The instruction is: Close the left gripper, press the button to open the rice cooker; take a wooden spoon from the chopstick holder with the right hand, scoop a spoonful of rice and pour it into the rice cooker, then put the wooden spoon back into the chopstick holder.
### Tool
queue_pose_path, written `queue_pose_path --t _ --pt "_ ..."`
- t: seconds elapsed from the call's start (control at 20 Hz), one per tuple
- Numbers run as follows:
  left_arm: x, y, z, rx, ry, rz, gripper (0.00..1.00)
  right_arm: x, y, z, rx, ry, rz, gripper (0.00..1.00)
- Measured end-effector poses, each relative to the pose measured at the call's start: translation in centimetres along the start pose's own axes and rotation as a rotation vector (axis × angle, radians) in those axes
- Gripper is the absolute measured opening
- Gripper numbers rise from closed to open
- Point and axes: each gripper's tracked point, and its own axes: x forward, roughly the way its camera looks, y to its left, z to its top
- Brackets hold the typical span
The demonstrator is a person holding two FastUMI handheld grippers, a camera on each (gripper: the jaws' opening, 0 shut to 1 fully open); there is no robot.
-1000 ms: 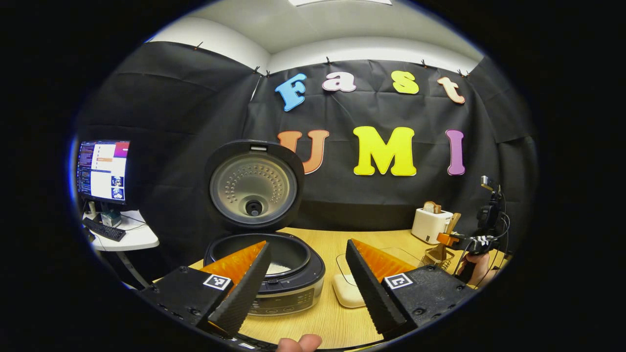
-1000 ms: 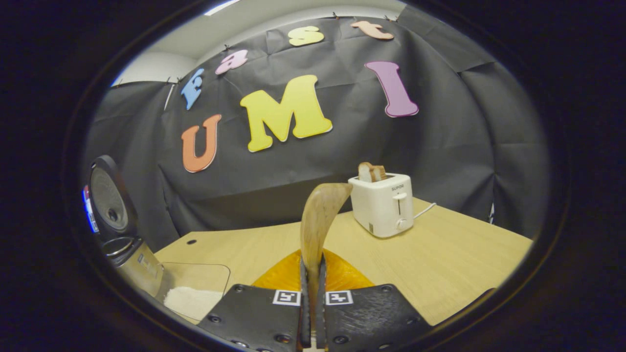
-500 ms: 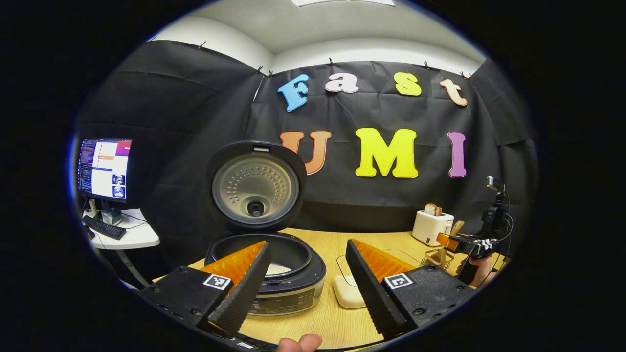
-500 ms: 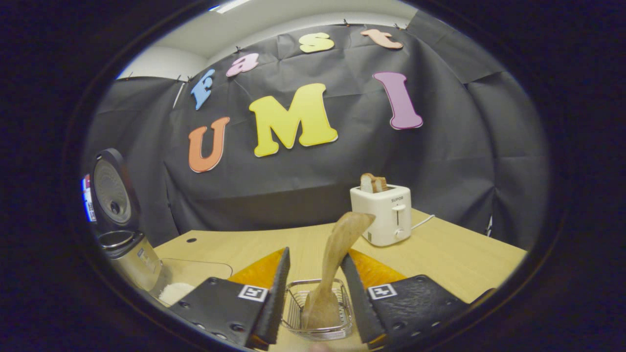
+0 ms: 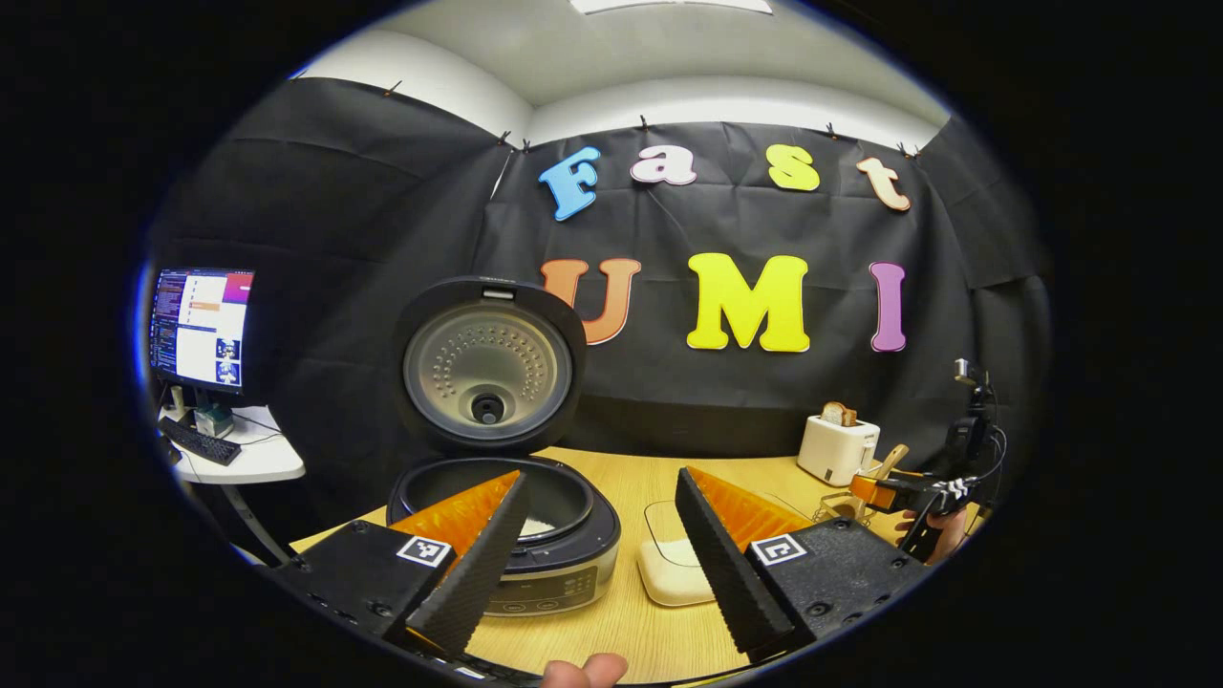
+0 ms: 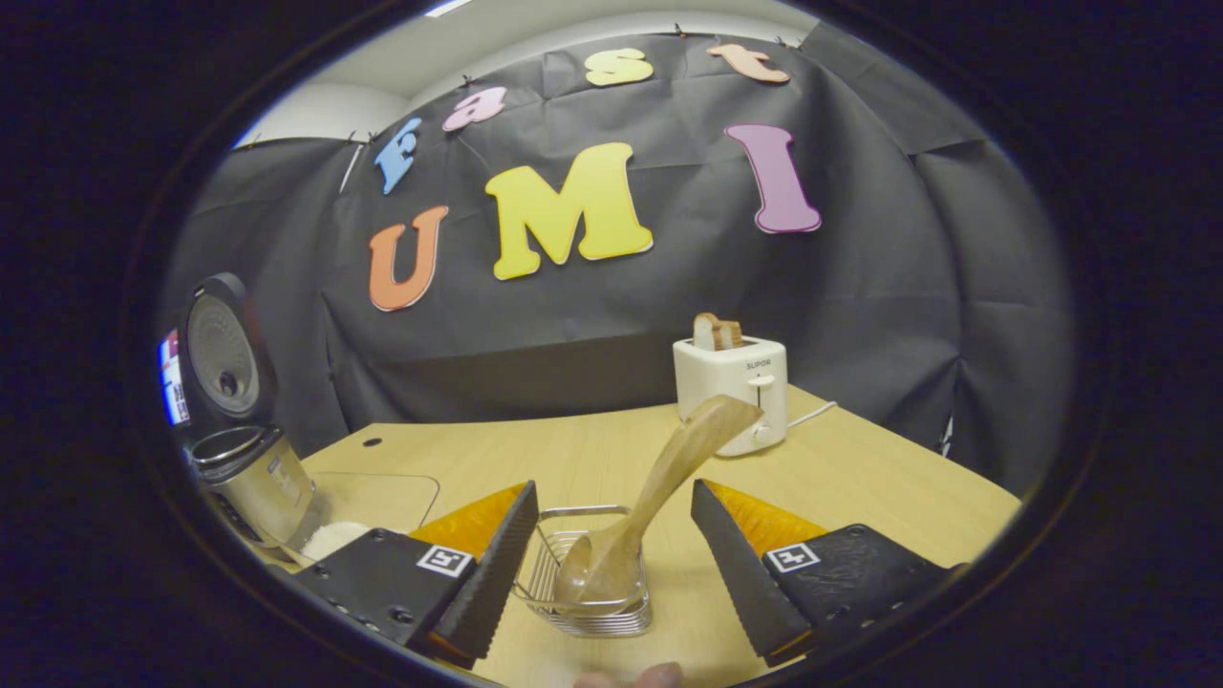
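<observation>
Released from the right gripper (image 6: 611, 564), whose jaws were clamped on its handle a second ago and now stand wide apart, the wooden spoon (image 6: 659, 497) sits bowl-down in the chopstick holder (image 6: 588, 583) with its handle leaning up to the right, free of both fingers.

Largest is the wooden table (image 6: 860, 478), bare on its right side out to the edge. On its left end stands the rice cooker (image 5: 516, 535), lid swung upright, white rice showing in the pot; the left gripper (image 5: 597, 545) hovers in front of it with jaws apart, holding nothing. Between cooker and holder lies a clear tray with rice (image 5: 674, 564). Towards the back stands a white toaster (image 6: 731, 382) with bread in its slots and a small brand mark on its front. The wire holder stands between the right gripper's fingers, touching neither. Off the table's left, a monitor (image 5: 201, 325) stands on a small white desk (image 5: 253, 463).
</observation>
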Motion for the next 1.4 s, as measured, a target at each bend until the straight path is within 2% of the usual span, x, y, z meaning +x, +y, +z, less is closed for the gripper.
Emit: queue_pose_path --t 0.2,0.25,0.3,0.4,0.45,0.7,0.75,0.85,0.9,1.05,1.1,1.15,1.2,1.25,1.3,1.4 --pt "-0.7 -0.5 1.0 0.009 -0.021 0.041 0.98 -3.6 -0.6 -1.1 -0.081 0.006 0.024 0.96" --pt "-1.0 -0.6 1.4 0.014 -0.033 0.059 0.98 -4.3 -0.5 -1.3 -0.087 0.011 0.037 0.91" --pt "-1.2 -0.6 1.7 0.018 -0.045 0.076 0.98 -5.0 -0.3 -1.6 -0.097 0.021 0.050 0.92" --pt "-1.4 -0.9 1.9 0.032 -0.020 0.095 0.97 -6.1 0.1 -1.6 -0.122 0.024 0.082 0.92" --pt "-1.6 -1.1 2.7 0.043 -0.021 0.104 0.98 -6.5 0.4 -1.3 -0.121 0.017 0.096 0.96" --pt "-0.9 -0.3 8.3 0.088 -0.076 0.170 0.98 -8.6 2.5 -0.9 -0.112 -0.011 0.194 0.96" --pt "-0.7 0.3 9.2 0.092 -0.079 0.193 0.97 -9.0 3.1 -1.1 -0.111 -0.002 0.225 0.92" --pt "0.4 0.8 11.4 0.093 -0.097 0.223 0.97 -9.5 3.6 -1.5 -0.121 0.012 0.263 0.95" --pt "1.1 0.8 12.2 0.099 -0.100 0.223 0.97 -9.7 3.7 -1.3 -0.123 0.010 0.278 0.92" --pt "3.5 1.7 14.9 0.142 -0.081 0.255 0.98 -10.1 4.4 -0.6 -0.127 -0.002 0.315 0.92" --pt "4.4 2.1 15.9 0.155 -0.083 0.265 0.97 -10.2 4.8 -0.6 -0.128 -0.003 0.326 1.00" --pt "5.4 2.1 16.7 0.159 -0.081 0.265 0.97 -10.3 5.1 -0.3 -0.127 -0.010 0.341 0.92" --pt "6.5 2.4 17.5 0.157 -0.076 0.274 0.98 -10.4 5.4 0.0 -0.121 -0.018 0.352 0.91" --pt "7.5 3.1 18.0 0.151 -0.065 0.282 0.89 -10.4 5.5 0.2 -0.118 -0.027 0.357 1.00" --pt "8.4 3.9 18.8 0.157 -0.057 0.307 0.98 -10.3 5.6 0.4 -0.119 -0.037 0.357 0.92" --pt "10.2 6.0 20.1 0.176 -0.048 0.355 0.99 -10.3 5.9 0.7 -0.131 -0.051 0.366 0.92"
